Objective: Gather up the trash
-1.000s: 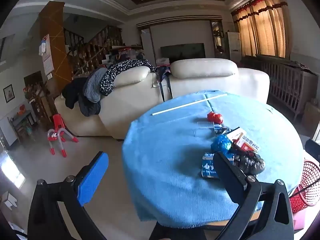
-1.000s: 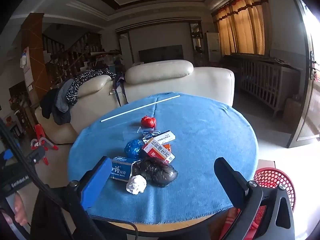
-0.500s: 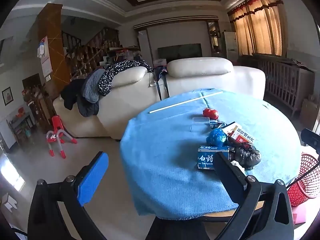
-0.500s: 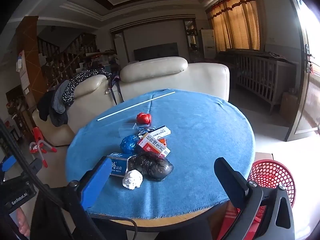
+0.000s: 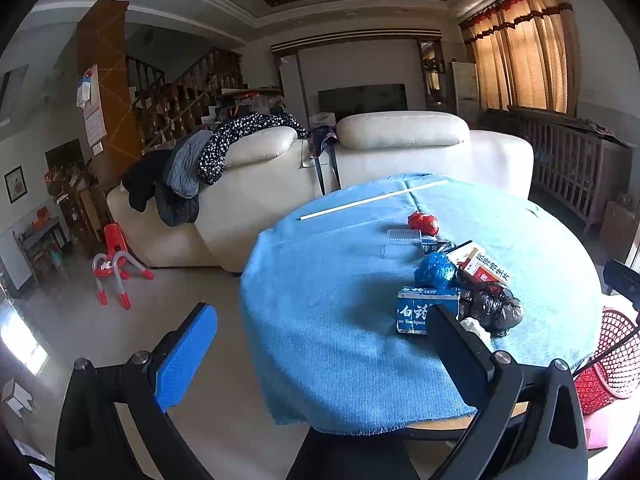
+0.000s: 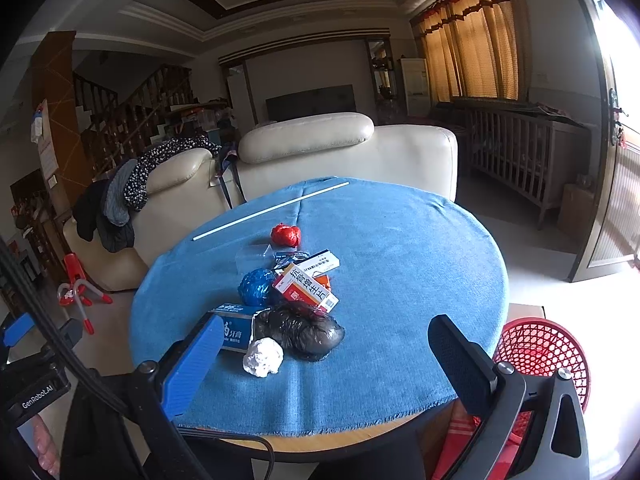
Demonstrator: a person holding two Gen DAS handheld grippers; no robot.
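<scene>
The right tool (image 6: 326, 354) hangs over the near edge of the round tabletop (image 6: 420, 264), its two fingers spread wide apart and gripping nothing; the trash lies in a heap just ahead of it, toward its blue finger (image 6: 192, 364); nearest is a crumpled white paper ball (image 6: 263, 357), touching a black plastic bag (image 6: 302, 330) behind it; a blue toothpaste box (image 6: 236, 326) sits partly hidden by that finger; further back lie a red-and-white medicine box (image 6: 306, 288), a blue foil ball (image 6: 256, 286) and a red foil ball (image 6: 286, 234), with a white rod (image 6: 272, 210) at the far edge. A red mesh basket (image 6: 542, 354) stands on the floor beside the tabletop, behind the black finger. The left tool (image 5: 320, 354) is likewise spread apart and empty, held off the tabletop's left side; the heap lies ahead near its black finger (image 5: 456, 354), which hides part of the toothpaste box (image 5: 416, 310).
</scene>
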